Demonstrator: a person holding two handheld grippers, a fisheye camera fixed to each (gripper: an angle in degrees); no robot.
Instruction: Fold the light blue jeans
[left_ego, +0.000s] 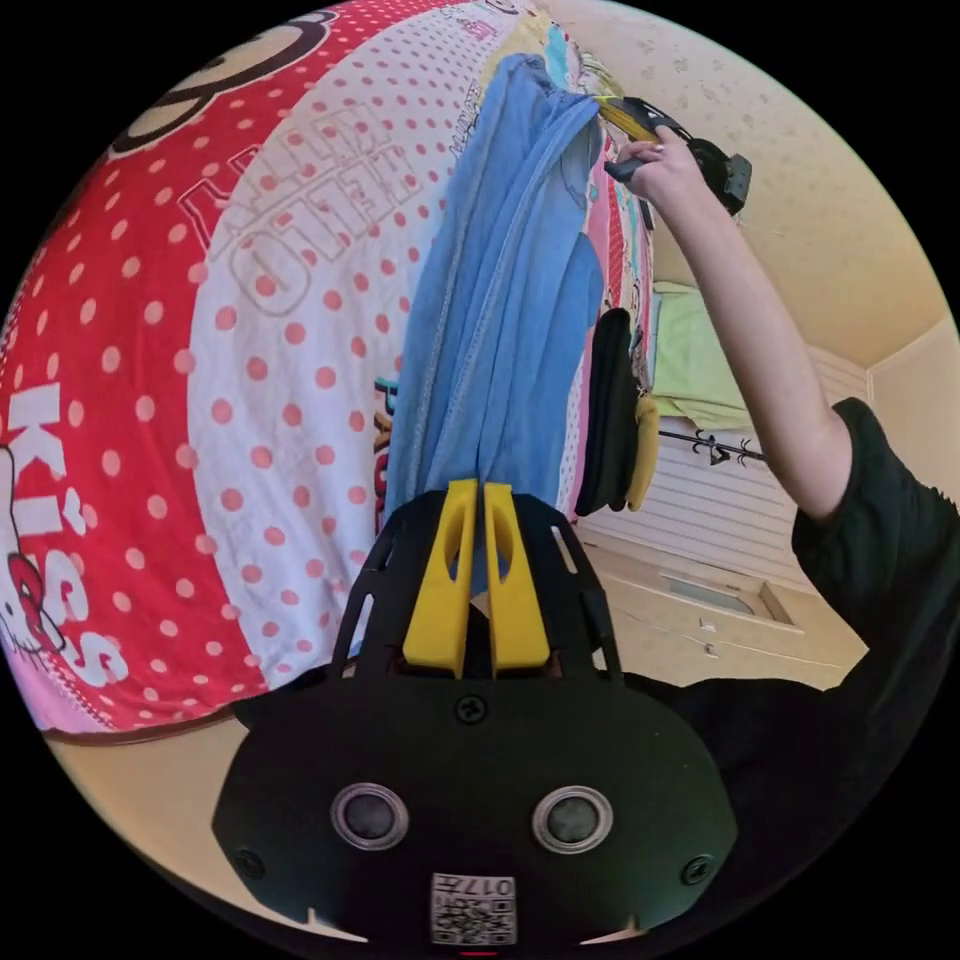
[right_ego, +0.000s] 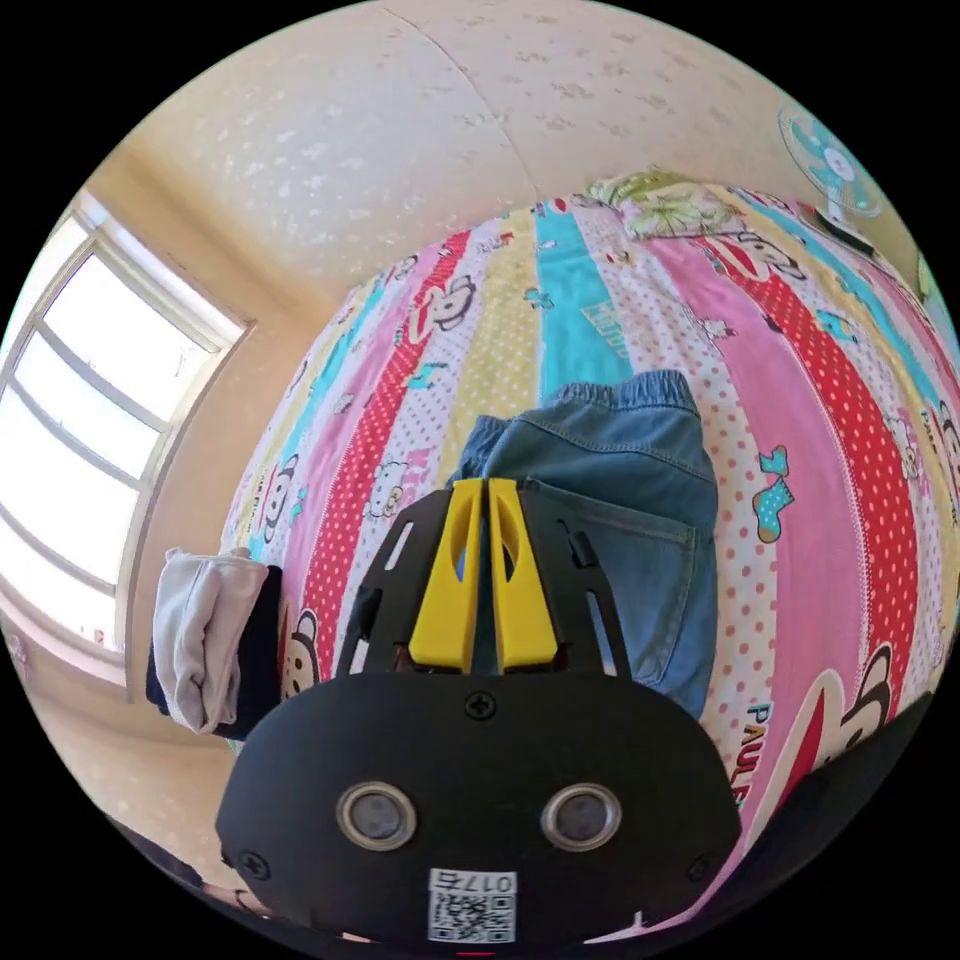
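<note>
Left gripper view: both tools pinch the jeans.

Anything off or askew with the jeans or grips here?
Nothing stands out. The light blue jeans hang stretched between both grippers over the patterned bedspread: left gripper shut on one end, right gripper shut on the waistband end. No tears or spills visible.

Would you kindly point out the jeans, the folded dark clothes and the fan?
jeans (right_ego: 640, 470): right gripper view, seat panel.
folded dark clothes (left_ego: 608, 410): left gripper view, black side.
fan (right_ego: 828, 160): right gripper view, its head.
</note>
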